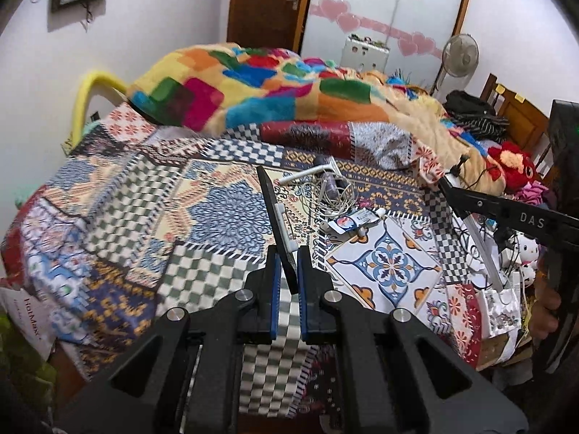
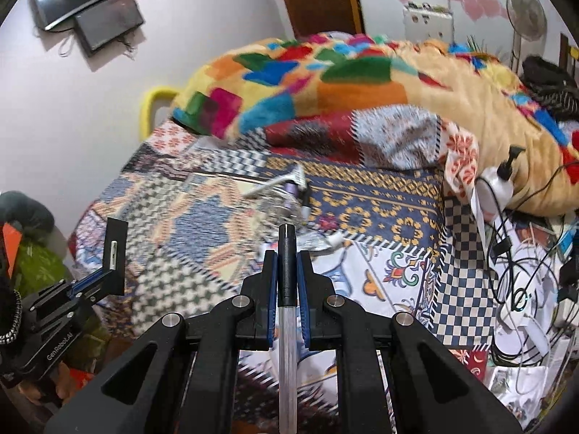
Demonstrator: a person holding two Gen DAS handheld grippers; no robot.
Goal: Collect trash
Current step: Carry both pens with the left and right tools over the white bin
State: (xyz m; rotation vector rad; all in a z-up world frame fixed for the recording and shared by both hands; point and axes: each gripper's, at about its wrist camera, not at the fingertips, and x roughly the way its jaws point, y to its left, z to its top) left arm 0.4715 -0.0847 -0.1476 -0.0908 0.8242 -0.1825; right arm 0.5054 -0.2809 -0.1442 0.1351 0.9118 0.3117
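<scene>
Left wrist view: the left gripper (image 1: pixel 287 271) hangs over a bed, its blue-padded jaws clamped on the lower end of a flat black card (image 1: pixel 275 217) with a small white strip on its face; the card stands up on edge, leaning away. Below it lies a patchwork bedsheet (image 1: pixel 126 217) of checkerboard, floral and tile prints. Near the middle of the sheet sits a small heap: a white razor (image 1: pixel 311 174), tangled white earphone cable (image 1: pixel 334 195) and a crumpled wrapper (image 1: pixel 353 221) just beside it. A bright multicoloured blanket (image 1: pixel 253 83) is piled along the far side of the bed. Behind it are a white wall, a brown wooden door (image 1: pixel 267 0) and a frosted panel with pink hearts (image 1: pixel 383 7); a standing fan (image 1: pixel 460 52) is at the right. The right gripper (image 1: pixel 447 182) reaches in from the right edge.

Right wrist view: the right gripper (image 2: pixel 287 271) is closed on a pen (image 2: pixel 287 289) with a black cap and clear barrel, pointing forward above the sheet. A white pump bottle (image 2: pixel 495 188) leans by the blanket, and black and white cables (image 2: pixel 517 282) crowd the right side. The left gripper (image 2: pixel 87 289) with its card shows at the far left.
</scene>
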